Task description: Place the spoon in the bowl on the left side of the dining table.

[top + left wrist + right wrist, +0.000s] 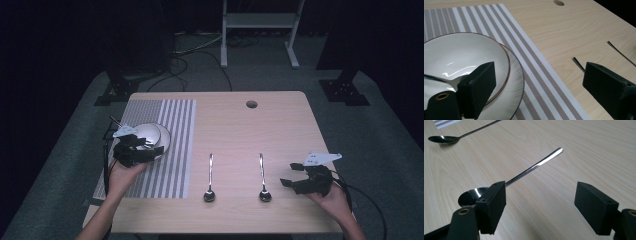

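A white bowl sits on a white plate on the striped placemat at the table's left. My left gripper hovers at the bowl's near rim, open; in the left gripper view one jaw is over the bowl and the other over bare table, with nothing between them. Something shiny and metal lies in the bowl beside the left jaw. Two spoons lie side by side on the wood. My right gripper is open just right of the right spoon.
The table has a round hole near its far edge. A white stand and dark equipment bases stand on the floor beyond. Cables trail from both grippers off the near edge.
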Motion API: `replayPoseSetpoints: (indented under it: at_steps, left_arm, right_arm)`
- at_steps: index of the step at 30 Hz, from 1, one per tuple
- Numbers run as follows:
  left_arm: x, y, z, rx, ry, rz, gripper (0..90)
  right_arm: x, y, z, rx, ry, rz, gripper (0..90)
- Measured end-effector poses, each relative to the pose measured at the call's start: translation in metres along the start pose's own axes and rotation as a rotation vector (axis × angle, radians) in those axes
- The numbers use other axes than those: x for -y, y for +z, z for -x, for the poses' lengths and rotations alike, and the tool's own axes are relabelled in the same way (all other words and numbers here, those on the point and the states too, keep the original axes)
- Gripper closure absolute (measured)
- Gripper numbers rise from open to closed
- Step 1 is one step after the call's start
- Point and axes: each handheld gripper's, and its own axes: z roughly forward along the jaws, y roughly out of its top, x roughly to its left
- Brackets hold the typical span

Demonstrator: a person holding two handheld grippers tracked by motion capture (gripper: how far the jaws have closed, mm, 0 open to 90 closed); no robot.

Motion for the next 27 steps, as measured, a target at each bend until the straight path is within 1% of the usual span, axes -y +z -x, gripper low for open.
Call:
replayPoseSetpoints:
  at_steps: [4, 5, 9, 14, 16, 19, 22, 27]
  left_arm:
    - [-0.001, 0.005, 0.007, 0.008, 0.014, -0.004, 10.4]
    - [-0.002, 0.007, 0.010, 0.012, 0.023, -0.008, 10.4]
    - [-0.003, 0.010, 0.015, 0.021, 0.033, -0.009, 10.4]
    - [-0.005, 0.016, 0.022, 0.032, 0.056, -0.015, 10.4]
    - [-0.006, 0.019, 0.027, 0.045, 0.056, -0.015, 10.4]
    - [-0.006, 0.021, 0.030, 0.050, 0.062, -0.017, 10.4]
    - [-0.006, 0.025, 0.035, 0.058, 0.075, -0.021, 10.4]
    - [-0.004, 0.030, 0.042, 0.071, 0.087, -0.027, 10.5]
  right_arm:
    - [0.000, 0.000, 0.000, 0.001, 0.000, -0.002, 24.2]
    - [0.000, 0.000, 0.000, 0.002, -0.001, -0.001, 24.2]
    - [0.001, -0.001, 0.000, 0.001, 0.002, 0.001, 24.2]
    - [0.001, -0.001, 0.000, 0.001, 0.001, -0.001, 24.2]
    - [0.001, -0.001, 0.000, 0.000, 0.000, 0.001, 24.2]
    - [0.001, -0.001, 0.000, 0.000, 0.000, -0.001, 24.2]
    - [0.002, -0.001, 0.000, -0.001, -0.001, -0.001, 24.2]
    - [0.002, -0.001, 0.000, 0.000, 0.001, 0.001, 24.2]
